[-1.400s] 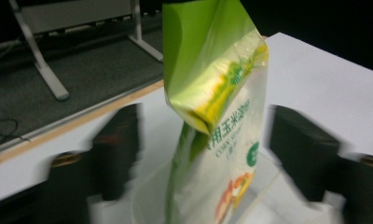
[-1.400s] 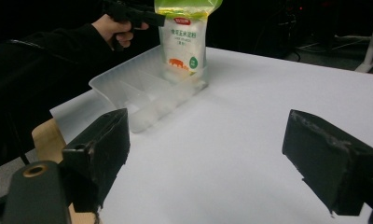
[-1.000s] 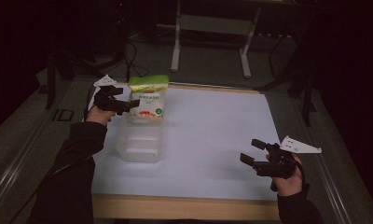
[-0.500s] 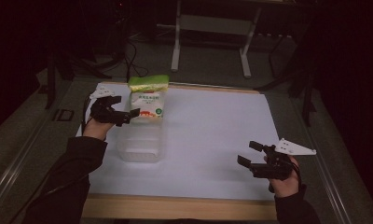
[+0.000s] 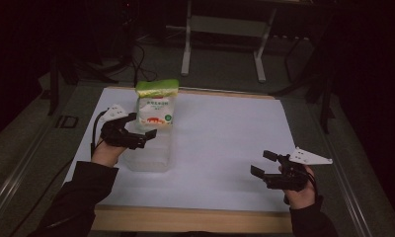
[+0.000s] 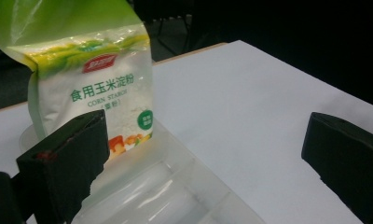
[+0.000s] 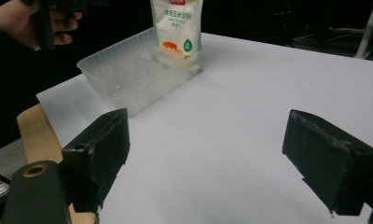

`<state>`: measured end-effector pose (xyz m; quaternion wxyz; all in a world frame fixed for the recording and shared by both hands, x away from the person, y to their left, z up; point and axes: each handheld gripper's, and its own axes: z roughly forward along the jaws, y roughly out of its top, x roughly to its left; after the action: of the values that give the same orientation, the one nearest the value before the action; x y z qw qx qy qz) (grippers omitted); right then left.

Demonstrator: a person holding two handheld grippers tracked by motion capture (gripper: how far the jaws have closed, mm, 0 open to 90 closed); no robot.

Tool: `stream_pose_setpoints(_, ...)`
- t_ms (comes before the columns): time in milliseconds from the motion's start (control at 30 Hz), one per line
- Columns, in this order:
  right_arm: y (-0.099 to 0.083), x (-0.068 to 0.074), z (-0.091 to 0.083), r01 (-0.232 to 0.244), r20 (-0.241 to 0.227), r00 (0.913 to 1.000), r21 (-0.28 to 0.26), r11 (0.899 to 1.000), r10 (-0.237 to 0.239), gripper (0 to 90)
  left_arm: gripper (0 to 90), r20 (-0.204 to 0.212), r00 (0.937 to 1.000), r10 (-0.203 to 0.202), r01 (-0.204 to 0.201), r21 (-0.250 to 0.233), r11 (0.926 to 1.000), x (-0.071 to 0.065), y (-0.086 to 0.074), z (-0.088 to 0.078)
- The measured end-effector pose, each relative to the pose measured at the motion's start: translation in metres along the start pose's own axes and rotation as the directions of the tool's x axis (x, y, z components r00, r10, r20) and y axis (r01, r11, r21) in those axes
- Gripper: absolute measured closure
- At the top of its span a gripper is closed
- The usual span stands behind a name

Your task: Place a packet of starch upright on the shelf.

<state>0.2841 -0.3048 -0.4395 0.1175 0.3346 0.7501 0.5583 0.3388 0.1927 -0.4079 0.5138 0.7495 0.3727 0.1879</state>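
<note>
While the bag of corn starch [image 5: 156, 106] stands upright at the far end of the clear plastic tub [image 5: 148, 157], the left gripper [image 5: 142, 136] hovers just beside the bag with its jaws spread wide and nothing between them. Seen from the left gripper view, the bag [image 6: 89, 79] rises behind the left-hand jaw, its green top and white printed front facing the camera, and the tub [image 6: 156, 186] lies below and between the two jaws; neither jaw touches the bag or the tub as far as can be told. On the opposite side of the white table [image 5: 225, 143] from the tub, well apart from it and near the front wooden edge, the right gripper [image 5: 264, 165] is held low with its jaws also wide apart and empty. Its own view looks across the bare white top toward the tub [image 7: 138, 77] and the bag [image 7: 175, 28] standing at the tub's far end, with the other hand [image 7: 33, 21] beside the tub. Compared with a second ago, the left gripper has drawn back from the bag, where it was close against the bag's side, and now sits a little nearer the person over the tub's near-left rim; the bag stays standing in the same place in the tub. The right gripper has barely shifted, keeping its spot away from the tub.
</note>
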Motion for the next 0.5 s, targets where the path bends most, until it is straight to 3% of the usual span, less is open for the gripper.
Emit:
stream_pose_setpoints(267,-0.001,0.0,0.001,0.007,0.015,0.9999,0.003,1.0,-0.007,14.6,1.2,0.069,0.9971,0.031,-0.028,-0.038,0.9989,-0.027,-0.003,-0.012)
stream_pose_setpoints(500,-0.003,0.001,0.002,0.009,0.012,0.9999,0.013,1.0,-0.009,14.6,1.2,0.145,0.9883,0.048,-0.042,-0.04,0.9983,-0.05,-0.01,-0.011)
